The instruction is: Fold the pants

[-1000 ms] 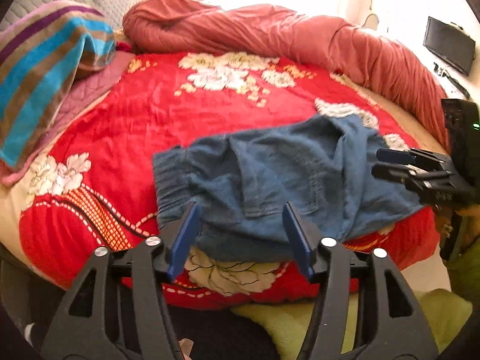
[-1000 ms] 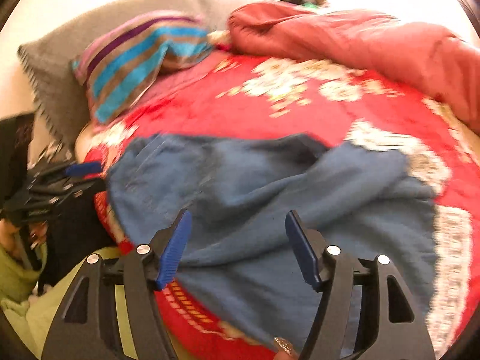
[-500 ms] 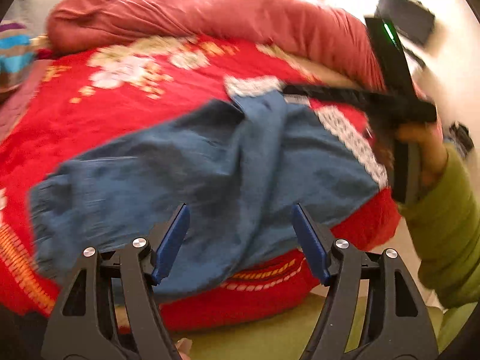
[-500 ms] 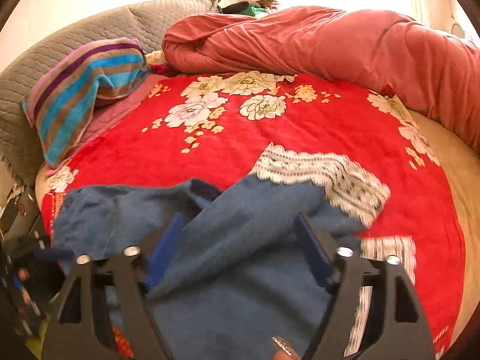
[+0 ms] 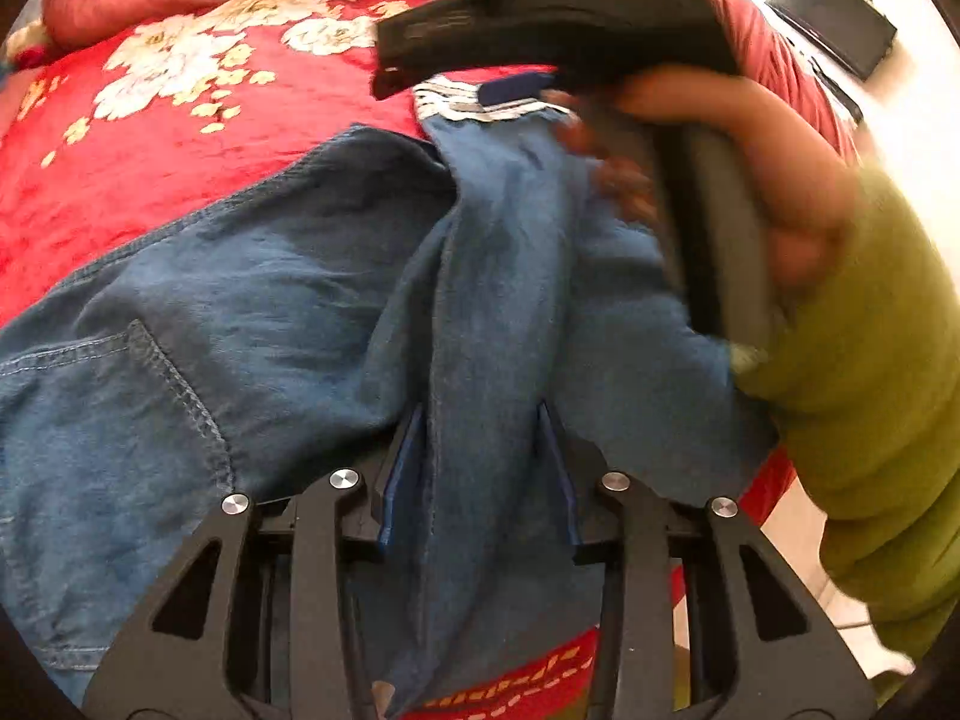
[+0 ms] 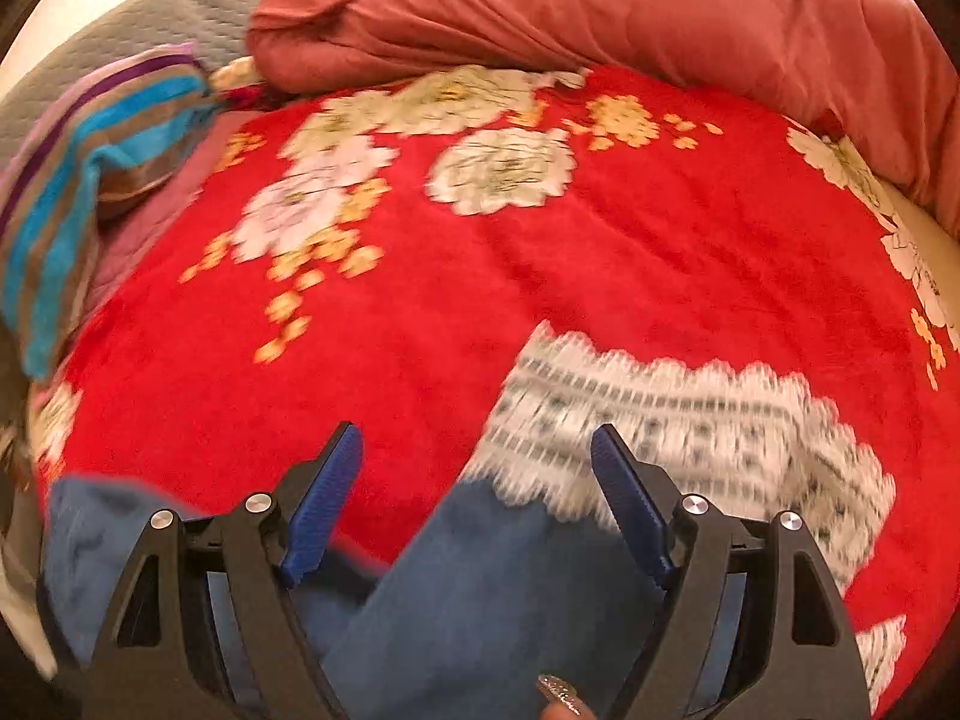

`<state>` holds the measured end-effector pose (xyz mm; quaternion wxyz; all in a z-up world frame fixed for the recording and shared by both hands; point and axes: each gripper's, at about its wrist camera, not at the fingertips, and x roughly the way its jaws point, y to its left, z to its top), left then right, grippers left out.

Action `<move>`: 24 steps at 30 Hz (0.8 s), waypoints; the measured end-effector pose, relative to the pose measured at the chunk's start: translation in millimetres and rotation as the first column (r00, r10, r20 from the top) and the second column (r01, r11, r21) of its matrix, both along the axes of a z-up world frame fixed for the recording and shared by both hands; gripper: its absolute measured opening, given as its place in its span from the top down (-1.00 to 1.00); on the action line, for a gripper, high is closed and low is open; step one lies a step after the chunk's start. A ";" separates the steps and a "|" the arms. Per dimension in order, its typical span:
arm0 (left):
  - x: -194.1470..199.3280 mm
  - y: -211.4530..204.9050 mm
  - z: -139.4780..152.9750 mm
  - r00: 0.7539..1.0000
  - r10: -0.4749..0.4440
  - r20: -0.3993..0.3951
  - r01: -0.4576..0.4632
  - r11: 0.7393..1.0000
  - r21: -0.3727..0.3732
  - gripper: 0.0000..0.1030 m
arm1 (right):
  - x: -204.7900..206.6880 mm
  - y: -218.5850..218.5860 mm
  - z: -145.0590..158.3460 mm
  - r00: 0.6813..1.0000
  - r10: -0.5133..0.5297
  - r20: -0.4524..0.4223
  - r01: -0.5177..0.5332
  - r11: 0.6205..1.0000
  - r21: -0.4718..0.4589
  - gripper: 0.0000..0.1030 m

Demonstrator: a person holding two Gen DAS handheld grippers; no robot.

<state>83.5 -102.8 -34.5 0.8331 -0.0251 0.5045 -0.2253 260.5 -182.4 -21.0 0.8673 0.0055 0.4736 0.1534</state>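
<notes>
Left wrist view: pants (image 5: 288, 300) lie rumpled on the red blanket (image 5: 120, 192) at the bed's near edge. We are taking hold before the first fold. Our left hand-held gripper (image 5: 480, 468) is closing, jaws narrow, a ridge of denim between them; we cannot tell if the pads pinch yet. Our right hand-held gripper (image 6: 474, 504) stands wide over the far leg end by a lace patch (image 6: 690, 420), holding nothing. Next, we judge: both must clamp cloth, then lift and lay it over.
</notes>
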 end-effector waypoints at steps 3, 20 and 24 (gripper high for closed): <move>-11.4 -6.8 2.4 0.999 -0.032 0.034 0.031 0.999 0.040 0.44 | 21.2 -0.8 -12.1 0.998 -0.060 -0.019 0.059 0.997 -0.044 -0.46; -25.4 6.4 2.2 0.996 0.013 0.088 -0.015 1.000 0.014 0.33 | -63.9 -104.4 33.4 0.978 -0.149 0.148 0.128 0.982 0.141 0.82; -27.6 9.0 5.1 0.995 0.024 0.102 -0.025 1.000 0.005 0.15 | -112.4 -149.3 49.2 0.958 -0.224 0.179 0.190 0.964 0.188 0.82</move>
